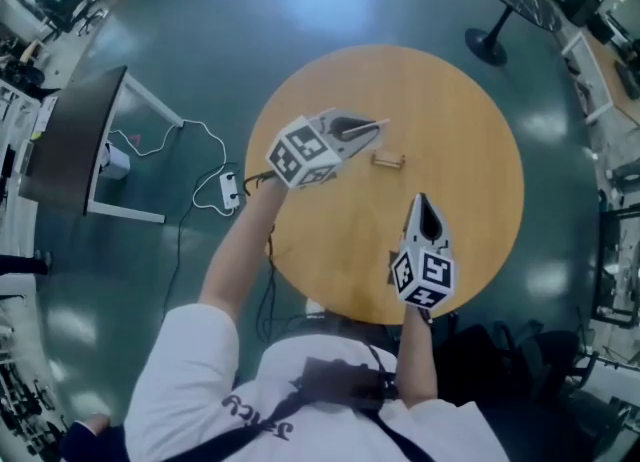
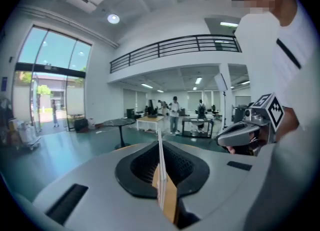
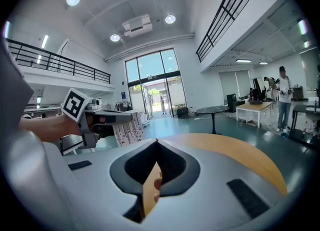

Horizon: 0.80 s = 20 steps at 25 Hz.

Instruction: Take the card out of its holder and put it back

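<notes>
Card is up off the table, out of its holder. The left gripper is clamped on it, jaws pressed vs. both flat faces, thin white edge running straight up between them in the left gripper view.

Holder sits alone on the round table: a small wooden block, near the left gripper's tip in the head view, not touching it.

Right gripper hangs closer to the person, pointed roughly toward the holder but well short of it. Its jaws are together, nothing between them AFAICT.

Handling, my read: the card is very light, thin, prob. a bit springy. It'll bow if pushed end-on, so no forcing it into the slot. Faces look smooth, so it could slide in the pads. Gripping the flat faces near one end, as here, leaves the far edge free to lead in.

Holder looks light too and may skid or tip when the card goes in. The right gripper could steady it w/ a touch on one end.
</notes>
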### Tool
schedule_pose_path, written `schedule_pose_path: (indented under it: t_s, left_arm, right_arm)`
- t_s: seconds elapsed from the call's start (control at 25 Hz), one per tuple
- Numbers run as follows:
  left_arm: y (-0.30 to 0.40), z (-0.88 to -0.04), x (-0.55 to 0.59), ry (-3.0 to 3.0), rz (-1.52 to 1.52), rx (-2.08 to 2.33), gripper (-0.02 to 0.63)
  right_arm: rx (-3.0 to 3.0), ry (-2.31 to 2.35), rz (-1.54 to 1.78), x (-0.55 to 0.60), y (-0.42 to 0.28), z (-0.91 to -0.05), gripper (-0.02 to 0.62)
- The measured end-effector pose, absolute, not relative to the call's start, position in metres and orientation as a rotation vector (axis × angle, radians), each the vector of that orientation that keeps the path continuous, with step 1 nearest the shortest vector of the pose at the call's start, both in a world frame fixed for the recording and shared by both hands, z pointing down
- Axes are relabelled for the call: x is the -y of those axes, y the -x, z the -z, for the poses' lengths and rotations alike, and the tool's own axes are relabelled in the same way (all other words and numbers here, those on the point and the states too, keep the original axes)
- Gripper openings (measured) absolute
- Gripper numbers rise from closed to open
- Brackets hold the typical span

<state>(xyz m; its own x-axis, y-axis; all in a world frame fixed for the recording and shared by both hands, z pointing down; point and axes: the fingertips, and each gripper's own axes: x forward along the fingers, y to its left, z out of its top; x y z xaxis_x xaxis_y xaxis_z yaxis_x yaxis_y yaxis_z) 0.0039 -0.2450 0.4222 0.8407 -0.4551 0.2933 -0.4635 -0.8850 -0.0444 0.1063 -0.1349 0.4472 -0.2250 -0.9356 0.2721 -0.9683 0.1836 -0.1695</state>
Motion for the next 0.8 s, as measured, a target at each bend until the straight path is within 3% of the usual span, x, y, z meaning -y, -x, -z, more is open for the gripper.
schedule_pose_path:
  t_s: [0.36, 0.8]
  left_arm:
    - [0.051, -0.412, 0.187, -2.782, -0.239, 1.312, 0.024]
    - [0.092, -0.407, 0.125, -2.547, 0.05, 1.671, 0.023]
  right_arm:
    - [2.391, -1.875, -0.362, 0.122, -0.08, -0.424, 0.02]
    - [2.409, -1.858, -0.27, 0.099, -0.054, -0.417, 0.02]
